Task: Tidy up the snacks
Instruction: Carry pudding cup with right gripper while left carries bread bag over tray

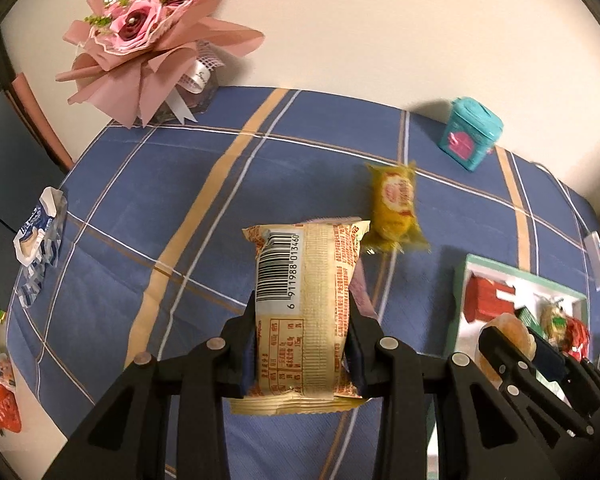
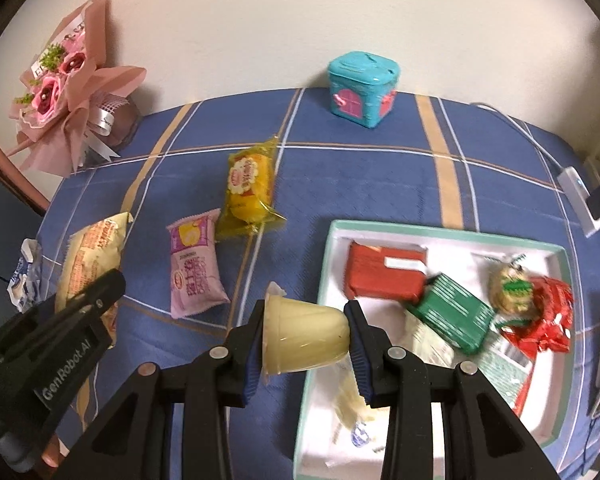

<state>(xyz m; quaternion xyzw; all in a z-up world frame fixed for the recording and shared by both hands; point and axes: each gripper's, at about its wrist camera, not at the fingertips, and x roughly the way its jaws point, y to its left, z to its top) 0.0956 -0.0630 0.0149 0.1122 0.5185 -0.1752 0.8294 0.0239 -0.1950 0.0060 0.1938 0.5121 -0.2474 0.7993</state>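
Left wrist view: the left gripper (image 1: 304, 344) is closed on a cream snack packet (image 1: 306, 300), held upright with its barcode side facing the camera, above a worktop covered by a blue checked cloth (image 1: 180, 184). A yellow snack packet (image 1: 396, 208) is seen lying on the cloth just beyond it. A teal tin (image 1: 471, 138) is placed near the wall, and a pink paper bouquet (image 1: 148, 36) is leaned at the far left corner. At the right edge, the right gripper (image 1: 512, 336) is seen closed on a pale jelly cup (image 1: 508, 334) over a green-rimmed white tray (image 1: 464, 280).

Right wrist view: the jelly cup (image 2: 304, 338) is clamped on its side between the right gripper's (image 2: 306, 340) blue pads, above the tray's (image 2: 332, 248) left rim. A red box (image 2: 384, 274), a green box (image 2: 454, 314) and a red wrapped sweet (image 2: 548, 312) are held in the tray. A pink snack packet (image 2: 196, 268) is laid on the cloth, touching the yellow packet (image 2: 250, 190) beyond it.
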